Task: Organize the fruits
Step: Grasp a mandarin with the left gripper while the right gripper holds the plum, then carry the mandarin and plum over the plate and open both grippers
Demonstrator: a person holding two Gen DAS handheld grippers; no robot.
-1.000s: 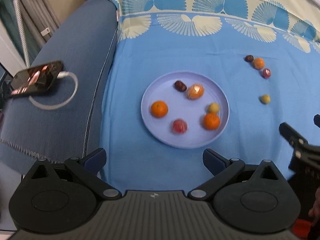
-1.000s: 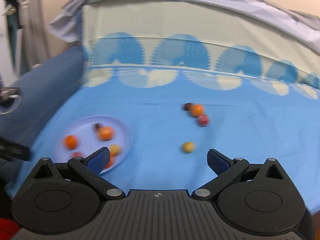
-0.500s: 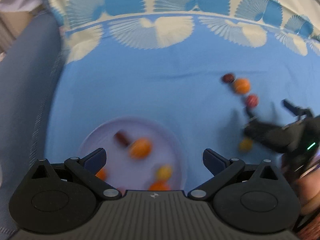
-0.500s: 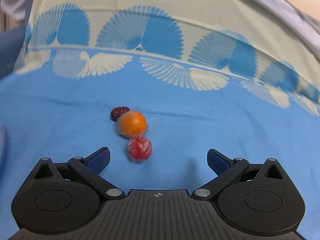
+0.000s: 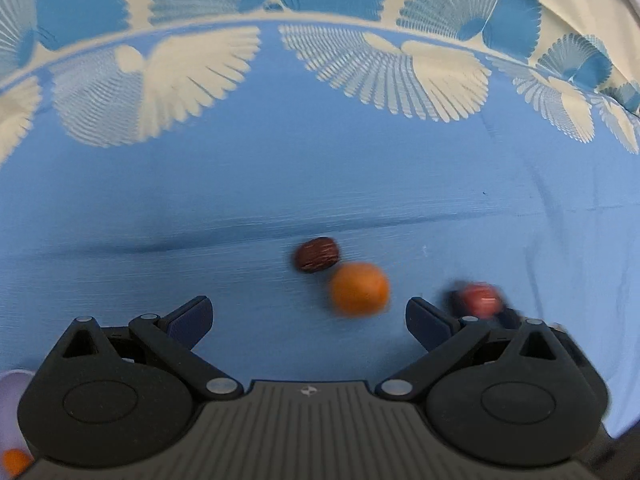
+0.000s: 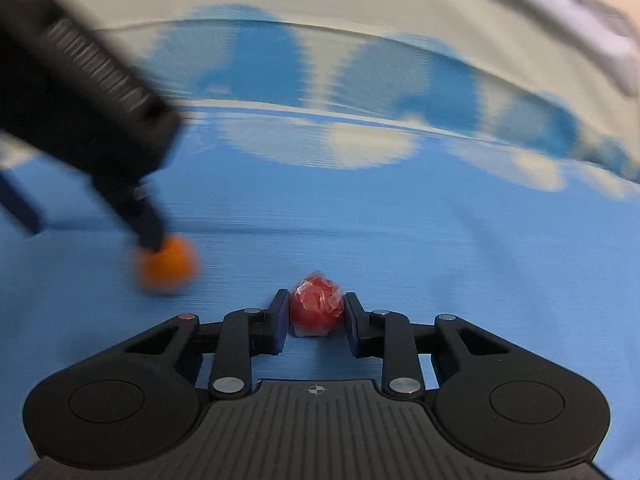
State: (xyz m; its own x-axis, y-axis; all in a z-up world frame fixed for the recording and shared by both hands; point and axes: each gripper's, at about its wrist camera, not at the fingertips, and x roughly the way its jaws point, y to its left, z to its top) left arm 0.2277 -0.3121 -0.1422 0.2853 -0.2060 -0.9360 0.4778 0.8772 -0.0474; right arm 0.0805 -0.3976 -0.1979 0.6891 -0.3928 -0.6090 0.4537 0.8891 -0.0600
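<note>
In the right wrist view my right gripper (image 6: 316, 314) is shut on a red wrapped fruit (image 6: 316, 310) low over the blue cloth. An orange fruit (image 6: 166, 266) lies to its left, with a finger of the left gripper touching its top. In the left wrist view my left gripper (image 5: 308, 316) is open over the cloth, and the orange fruit (image 5: 359, 289) lies just ahead between its fingers. A dark brown date (image 5: 317, 254) touches the orange's far side. The red fruit (image 5: 480, 299) shows at the right, held by the right gripper.
The blue cloth (image 5: 280, 184) has a cream band with blue fan patterns (image 5: 400, 64) along its far side. The pale purple plate's edge (image 5: 12, 384) and an orange fruit on it (image 5: 14, 462) show at the lower left.
Both grippers have moved forward to the group of loose fruits. My right gripper has closed on the red fruit. The left gripper has come up to the orange and stays open.
</note>
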